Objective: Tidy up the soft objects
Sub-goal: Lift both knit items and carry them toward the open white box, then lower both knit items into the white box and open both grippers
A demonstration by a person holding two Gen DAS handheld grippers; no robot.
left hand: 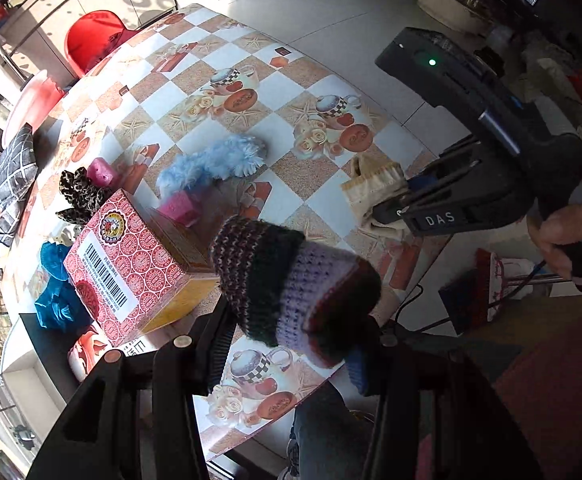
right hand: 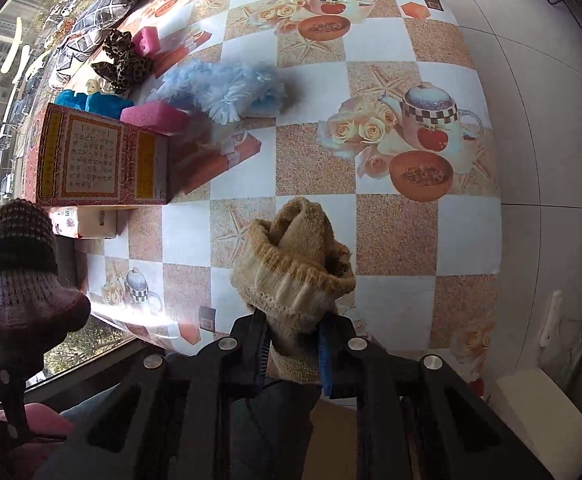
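I read "DAS" on the right gripper; the red box carries a barcode label. My left gripper is clamped on a striped knitted sock, purple and dark green. The right one pinches a beige knitted sock above the table, near its front edge, with free checkered surface beyond it.

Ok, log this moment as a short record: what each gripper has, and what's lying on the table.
left gripper: shut on striped knit piece
right gripper: shut on beige knit sock
both items: held above the table
table: checked cloth with teapot prints
box: red patterned carton, lying on the table
loose soft items: fluffy blue piece, pink sponges, leopard-print scrunchie, blue mesh puff
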